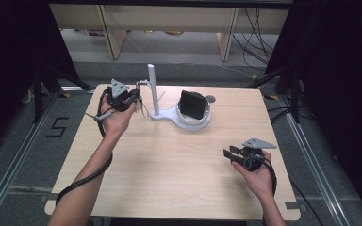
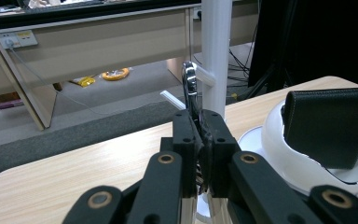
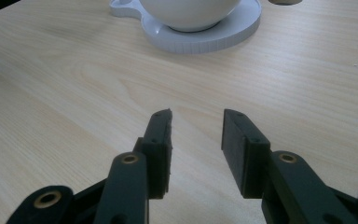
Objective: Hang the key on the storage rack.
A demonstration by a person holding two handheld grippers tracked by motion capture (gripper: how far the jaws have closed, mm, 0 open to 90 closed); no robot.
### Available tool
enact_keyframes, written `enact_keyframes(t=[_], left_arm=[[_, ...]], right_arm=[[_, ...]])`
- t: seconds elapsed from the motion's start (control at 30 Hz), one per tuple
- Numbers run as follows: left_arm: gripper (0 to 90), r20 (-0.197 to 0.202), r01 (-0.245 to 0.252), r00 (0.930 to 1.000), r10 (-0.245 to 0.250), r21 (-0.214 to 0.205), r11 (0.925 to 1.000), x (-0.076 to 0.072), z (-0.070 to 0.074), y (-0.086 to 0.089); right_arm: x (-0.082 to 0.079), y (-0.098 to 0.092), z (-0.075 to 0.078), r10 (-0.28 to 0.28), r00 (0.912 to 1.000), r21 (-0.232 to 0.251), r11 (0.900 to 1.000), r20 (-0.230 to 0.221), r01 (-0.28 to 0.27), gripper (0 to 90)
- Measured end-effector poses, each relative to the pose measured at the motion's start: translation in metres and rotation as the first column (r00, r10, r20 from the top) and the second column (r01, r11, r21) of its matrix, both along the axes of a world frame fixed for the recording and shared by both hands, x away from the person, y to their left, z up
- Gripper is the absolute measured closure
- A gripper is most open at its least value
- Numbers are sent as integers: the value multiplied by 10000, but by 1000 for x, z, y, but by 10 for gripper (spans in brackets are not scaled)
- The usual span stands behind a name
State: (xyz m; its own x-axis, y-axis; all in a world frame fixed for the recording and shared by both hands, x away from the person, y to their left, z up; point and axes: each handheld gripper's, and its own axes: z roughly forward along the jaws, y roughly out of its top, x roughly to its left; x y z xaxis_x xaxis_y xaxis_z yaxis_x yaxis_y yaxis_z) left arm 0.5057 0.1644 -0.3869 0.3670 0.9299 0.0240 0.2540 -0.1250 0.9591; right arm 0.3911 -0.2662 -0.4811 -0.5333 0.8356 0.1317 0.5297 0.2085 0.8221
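Note:
A white stand has an upright post (image 1: pixel 152 89) (image 2: pixel 216 46) and a round dish (image 1: pixel 202 120) (image 2: pixel 279 154). A black wallet (image 1: pixel 192 104) (image 2: pixel 331 123) stands on edge in the dish. At the table's far left my left gripper (image 1: pixel 138 96) (image 2: pixel 199 123) is shut on a shiny metal key ring (image 2: pixel 189 84). The ring's top is right beside the short white peg (image 2: pixel 205 77) on the post; whether it hangs on the peg I cannot tell. Near the front right my right gripper (image 1: pixel 227 154) (image 3: pixel 196 123) stands open just above the bare wood, nothing between its jaws.
A small round grey disc (image 1: pixel 210 99) lies behind the dish. The light wooden table (image 1: pixel 169 160) ends close behind the stand. Beyond it are desk legs (image 1: pixel 111 33), floor cables and dark curtains at both sides.

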Motion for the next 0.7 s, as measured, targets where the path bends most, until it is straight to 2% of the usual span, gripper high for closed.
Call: enact_keyframes(t=[0.1, 0.13, 0.2, 0.57, 0.7], left_arm=[[848, -54, -142, 9999, 142, 21, 9999, 2, -1, 0], [849, -66, -176, 9998, 177, 54, 9998, 3, -1, 0], [848, -34, -214, 9998, 215, 143, 9997, 4, 0, 0], [848, 296, -414, 9988, 395, 649, 9970, 8, 2, -12], [848, 323, -506, 9983, 485, 674, 9964, 9, 2, -15]], right_arm=[[0, 1, -1, 24, 10000, 225, 9997, -56, -23, 637], [-2, 4, -1, -187, 9991, 495, 9986, -373, 206, 637], [0, 1, -1, 16, 10000, 130, 9999, -75, -15, 637], [1, 1, -1, 73, 9999, 176, 9998, -84, -72, 638], [1, 1, -2, 85, 9999, 155, 9998, -86, -84, 636]])
